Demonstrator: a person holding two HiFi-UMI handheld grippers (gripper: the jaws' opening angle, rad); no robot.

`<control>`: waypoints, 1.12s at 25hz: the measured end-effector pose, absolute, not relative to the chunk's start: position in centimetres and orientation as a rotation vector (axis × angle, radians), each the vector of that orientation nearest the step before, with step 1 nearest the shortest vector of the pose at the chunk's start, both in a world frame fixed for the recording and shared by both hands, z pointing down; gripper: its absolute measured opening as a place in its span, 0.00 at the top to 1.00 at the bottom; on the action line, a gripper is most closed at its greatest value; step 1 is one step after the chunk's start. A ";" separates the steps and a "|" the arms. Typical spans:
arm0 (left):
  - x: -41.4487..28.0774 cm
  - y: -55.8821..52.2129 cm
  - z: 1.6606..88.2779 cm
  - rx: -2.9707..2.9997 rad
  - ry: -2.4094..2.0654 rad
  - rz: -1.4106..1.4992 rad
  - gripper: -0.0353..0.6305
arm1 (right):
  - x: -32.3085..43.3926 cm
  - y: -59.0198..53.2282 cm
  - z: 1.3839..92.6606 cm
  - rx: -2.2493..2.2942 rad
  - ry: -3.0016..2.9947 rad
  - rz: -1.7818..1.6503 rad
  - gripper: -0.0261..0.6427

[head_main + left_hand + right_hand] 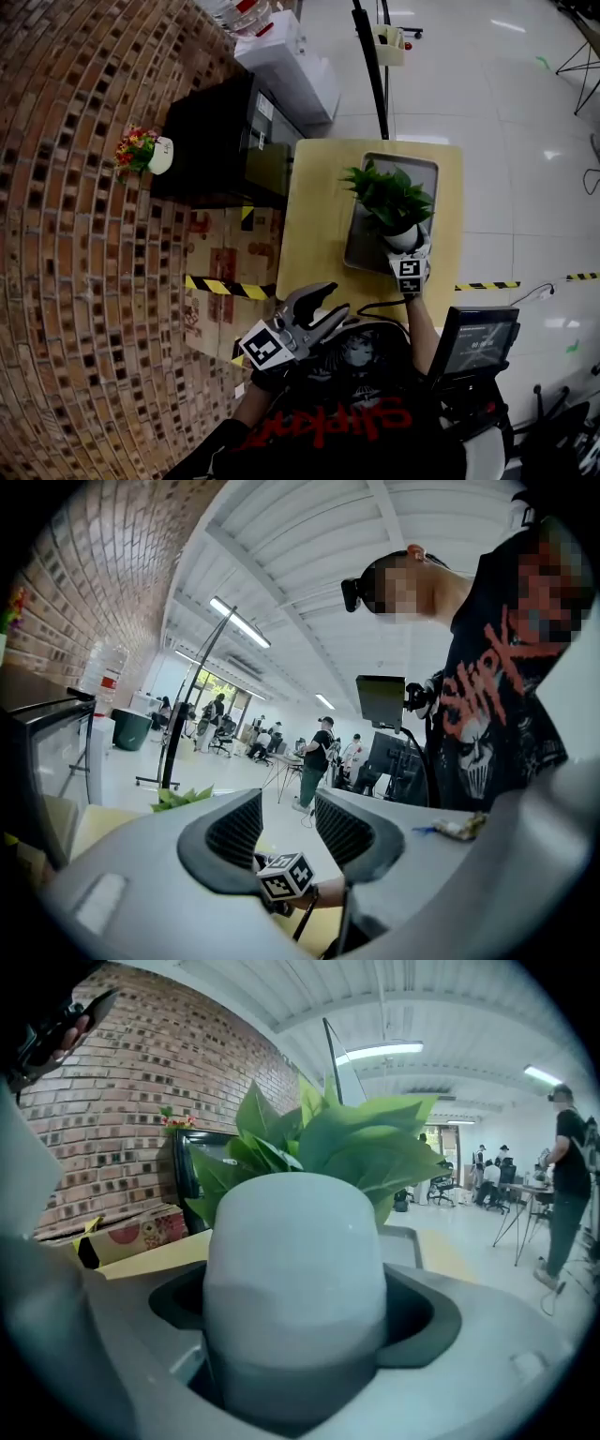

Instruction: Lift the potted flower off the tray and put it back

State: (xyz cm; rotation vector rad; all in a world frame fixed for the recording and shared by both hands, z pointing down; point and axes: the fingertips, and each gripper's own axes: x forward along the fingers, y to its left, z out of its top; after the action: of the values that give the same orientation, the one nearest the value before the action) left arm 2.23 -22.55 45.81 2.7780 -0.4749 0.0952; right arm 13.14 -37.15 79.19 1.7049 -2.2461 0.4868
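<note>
Right gripper with jaws spread wide and clamped on the white pot, which sat upright at the near end of the tray; whether its base touched the tray could not be told. Left gripper held close to the body, jaws apart and empty.

To finish well, the pot would need to stay upright and be set fully inside the tray's rim, not on its near edge. The jaws should open only once the base rested flat, then back out level so as not to drag the leaves.

The tray lay on a pale wooden table. Around it were a brick wall, a black cabinet, boxes and a glossy floor.
</note>
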 end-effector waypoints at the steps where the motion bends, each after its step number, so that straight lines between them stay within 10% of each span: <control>1: 2.5 -22.5 45.9 2.779 -0.467 0.099 0.69 | 13.1 -36.6 79.3 1.709 -2.236 0.505 0.19; 14: 7.2 -20.3 50.3 2.706 -0.257 0.222 0.69 | 13.9 -28.1 78.4 1.466 -2.116 0.437 0.19; 24: 14.9 -23.3 71.1 2.385 -0.042 0.737 0.68 | 13.1 -26.5 78.9 1.389 -2.088 0.199 0.20; 28: 15.3 -24.8 70.5 2.516 -0.039 0.972 0.85 | 13.1 -28.7 77.9 1.416 -2.132 0.175 0.20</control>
State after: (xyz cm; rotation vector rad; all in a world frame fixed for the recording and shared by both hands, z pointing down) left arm 15.30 -24.81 70.50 2.5161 -0.0395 0.9720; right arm 13.06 -28.72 77.88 1.4164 -2.1320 0.1754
